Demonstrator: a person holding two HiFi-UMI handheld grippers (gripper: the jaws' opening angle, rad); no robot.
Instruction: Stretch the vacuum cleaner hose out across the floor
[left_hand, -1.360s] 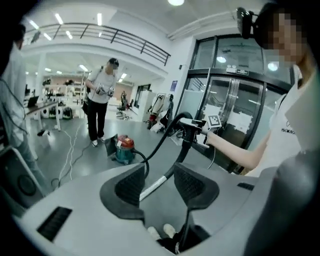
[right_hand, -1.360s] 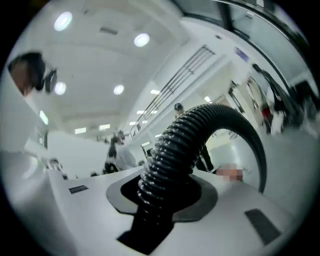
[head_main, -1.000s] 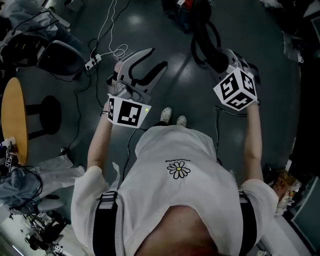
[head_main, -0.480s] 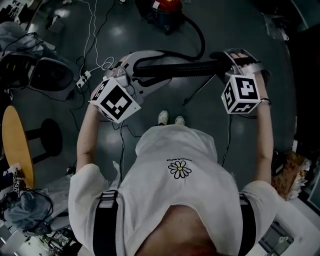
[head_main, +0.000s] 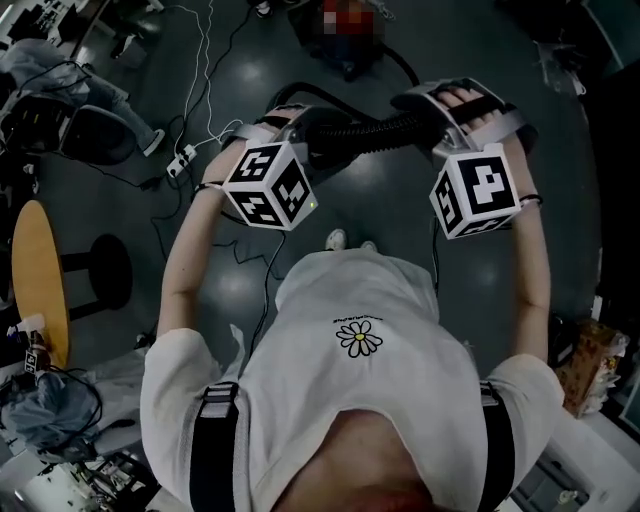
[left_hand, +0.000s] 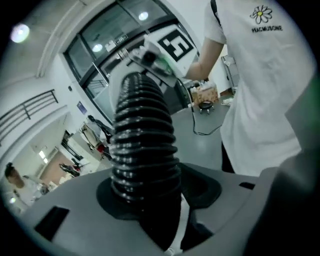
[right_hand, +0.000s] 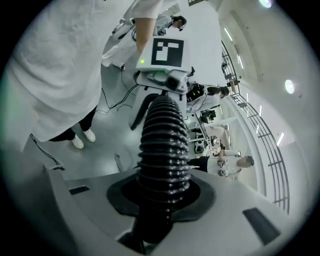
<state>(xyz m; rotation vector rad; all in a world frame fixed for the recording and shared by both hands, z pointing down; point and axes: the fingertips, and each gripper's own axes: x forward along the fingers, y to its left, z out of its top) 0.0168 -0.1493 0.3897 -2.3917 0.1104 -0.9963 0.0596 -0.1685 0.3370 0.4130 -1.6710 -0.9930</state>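
Black ribbed vacuum-cleaner hose (head_main: 365, 135) spans chest-high above the dark floor (head_main: 470, 40): right hand-held gripper (head_main: 432, 112) clamps it, left hand-held gripper (head_main: 292, 118), jaws just opened wider, only cradles it; best clamp firmly, then pull apart & lower.

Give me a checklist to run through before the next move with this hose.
1. Right claw clamped on hose: ok; the jaws press it on both sides.
2. Left claw clamped on hose: not ok; its jaws have just been opening, with the hose between them and a gap on one side.
3. Hose down on the floor: not ok; it is held up between the claws.
4. Floor free of snags: not ok; cables and a power strip lie at the left.
5. Hose joined to the vacuum: cannot tell; that end is too dark.
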